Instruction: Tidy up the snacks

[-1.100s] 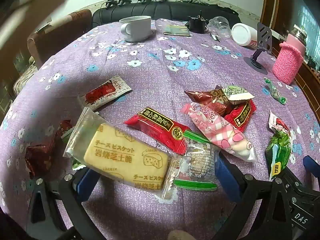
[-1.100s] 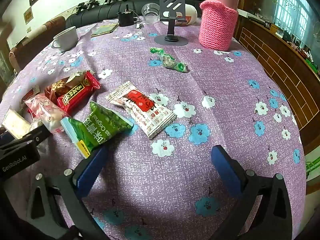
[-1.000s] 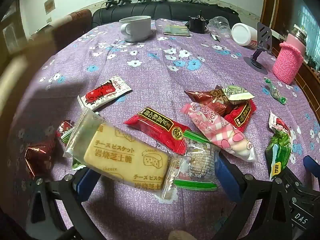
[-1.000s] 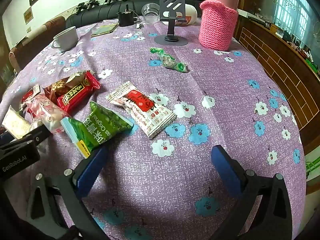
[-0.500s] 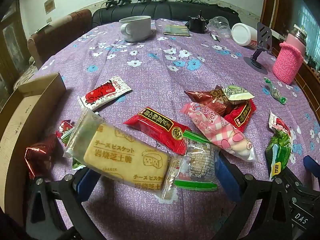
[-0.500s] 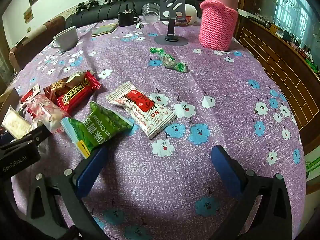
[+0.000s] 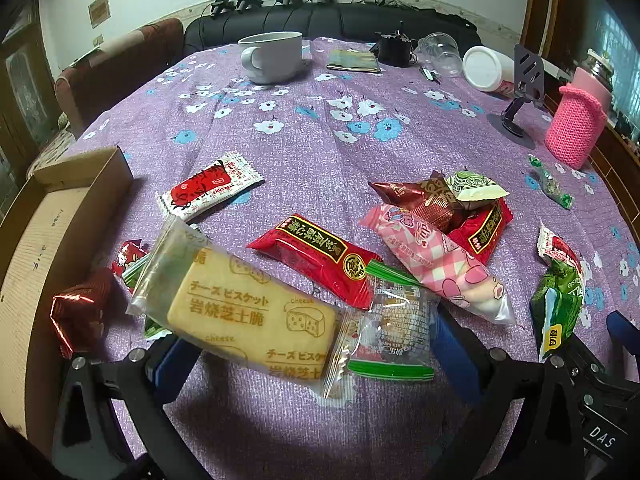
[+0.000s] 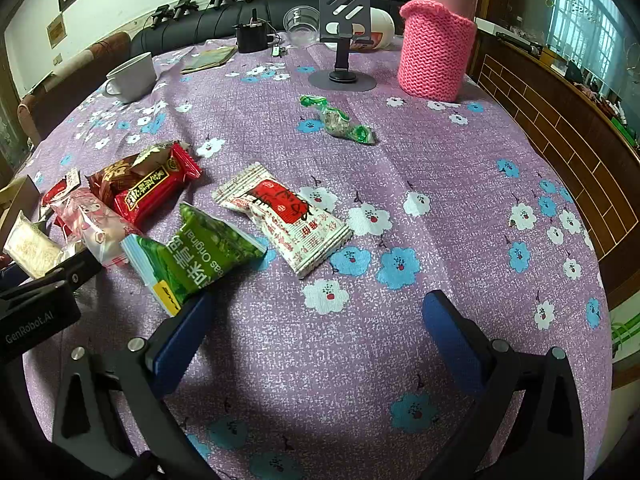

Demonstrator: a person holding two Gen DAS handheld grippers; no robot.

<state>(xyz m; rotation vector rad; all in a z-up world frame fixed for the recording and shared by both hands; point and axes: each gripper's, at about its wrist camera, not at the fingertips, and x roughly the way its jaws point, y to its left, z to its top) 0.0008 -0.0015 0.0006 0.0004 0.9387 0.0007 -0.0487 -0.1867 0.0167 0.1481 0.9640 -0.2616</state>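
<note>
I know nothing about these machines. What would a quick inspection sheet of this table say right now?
Surface: round table under a purple flowered cloth, wrinkled in places.
Job's things: yellow cheese biscuit pack, red black-labelled packet, pink checked marshmallow bag, green pea bag, white-and-red cracker pack, green twist-wrapped candy, all loose; open cardboard box at the left edge.
Clutter: white mug, pink knitted flask sleeve, dark phone stand, clear plastic cup.
Grippers: left gripper open behind the biscuit pack; right gripper open over bare cloth.
Cables: nothing seen on the cloth.
Surroundings: black sofa, brown armchair.
</note>
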